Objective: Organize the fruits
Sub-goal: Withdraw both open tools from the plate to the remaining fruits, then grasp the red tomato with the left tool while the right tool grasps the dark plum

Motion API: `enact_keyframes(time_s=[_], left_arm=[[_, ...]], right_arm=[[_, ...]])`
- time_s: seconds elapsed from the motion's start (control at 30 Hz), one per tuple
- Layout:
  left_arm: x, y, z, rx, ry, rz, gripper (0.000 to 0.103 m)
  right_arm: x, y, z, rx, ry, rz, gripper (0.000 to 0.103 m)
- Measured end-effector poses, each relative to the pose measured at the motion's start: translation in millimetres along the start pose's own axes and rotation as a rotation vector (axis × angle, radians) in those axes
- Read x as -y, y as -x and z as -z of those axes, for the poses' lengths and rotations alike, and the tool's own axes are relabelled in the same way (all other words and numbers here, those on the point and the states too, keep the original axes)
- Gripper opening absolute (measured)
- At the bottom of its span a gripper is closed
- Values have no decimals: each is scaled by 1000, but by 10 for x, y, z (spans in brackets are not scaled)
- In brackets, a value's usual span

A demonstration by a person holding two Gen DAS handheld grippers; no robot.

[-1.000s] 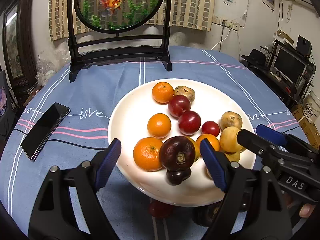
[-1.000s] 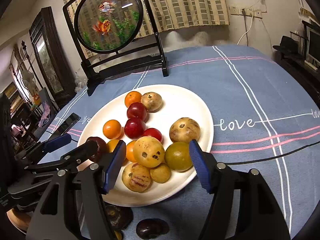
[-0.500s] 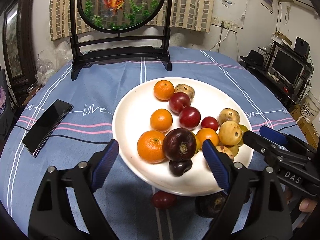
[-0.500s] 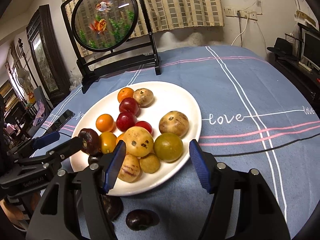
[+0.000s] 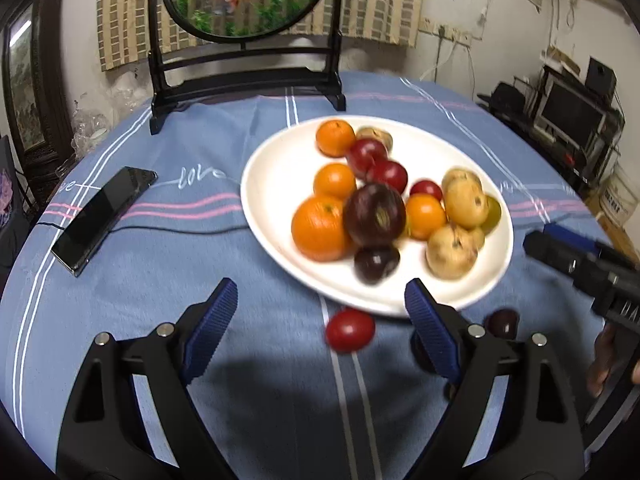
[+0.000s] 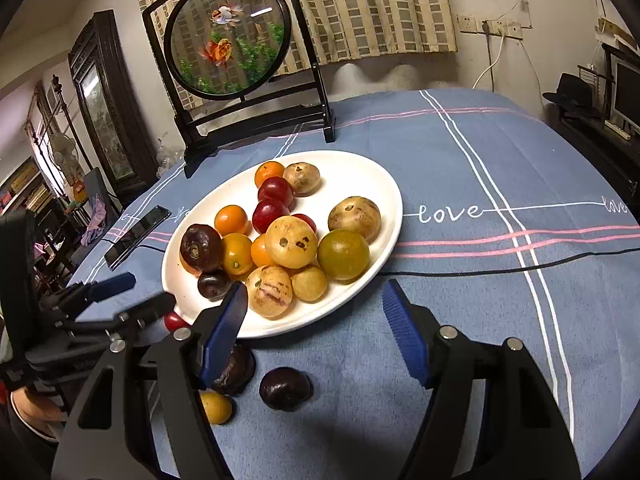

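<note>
Right wrist view, one plate (image 6: 384, 184), four fruits (image 6: 285, 389) off-plate.

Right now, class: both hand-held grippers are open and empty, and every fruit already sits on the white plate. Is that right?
Not every fruit. The right wrist view shows a dark purple fruit, a small yellow fruit and a red fruit lying on the tablecloth, off the white plate. The rest holds.

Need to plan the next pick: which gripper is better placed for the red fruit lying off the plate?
Probably left: the red fruit lies between the open left gripper fingers, off the plate.
</note>
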State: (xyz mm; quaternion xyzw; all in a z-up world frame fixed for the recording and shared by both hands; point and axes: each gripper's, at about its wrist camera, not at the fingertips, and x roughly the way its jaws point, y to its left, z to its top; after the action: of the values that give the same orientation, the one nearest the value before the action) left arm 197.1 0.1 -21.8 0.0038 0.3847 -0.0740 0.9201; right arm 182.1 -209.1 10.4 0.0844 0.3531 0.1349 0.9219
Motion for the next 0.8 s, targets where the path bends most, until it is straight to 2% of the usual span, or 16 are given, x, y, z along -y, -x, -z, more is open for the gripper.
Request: enact_keyframes(time_s=[0.27, 0.37, 0.43, 0.5, 0.53, 0.6, 0.67, 0.73, 0.8], left_arm=[[150, -123, 165, -88, -82, -21, 87], [126, -198, 185, -128, -73, -34, 87], [88, -230, 193, -144, -56, -28, 87], [64, -265, 205, -158, -46, -28, 83], [67, -269, 208, -155, -48, -31, 78], [79, -259, 198, -136, -56, -35, 60], [90, -274, 157, -133, -52, 6, 37], [116, -289, 133, -137, -49, 23, 30], [160, -281, 141, -126, -76, 7, 30]], right_arm=[[60, 105, 108, 1, -8, -26, 70], [71, 132, 147, 3, -13, -35, 71], [79, 133, 172, -5, -19, -40, 73], [77, 132, 188, -9, -20, -45, 80], [70, 134, 189, -8, -19, -47, 81], [58, 150, 200, -4, -12, -49, 82], [42, 144, 210, -8, -5, -47, 82], [31, 132, 219, -14, 2, -41, 82], [21, 132, 224, -16, 15, -35, 82]])
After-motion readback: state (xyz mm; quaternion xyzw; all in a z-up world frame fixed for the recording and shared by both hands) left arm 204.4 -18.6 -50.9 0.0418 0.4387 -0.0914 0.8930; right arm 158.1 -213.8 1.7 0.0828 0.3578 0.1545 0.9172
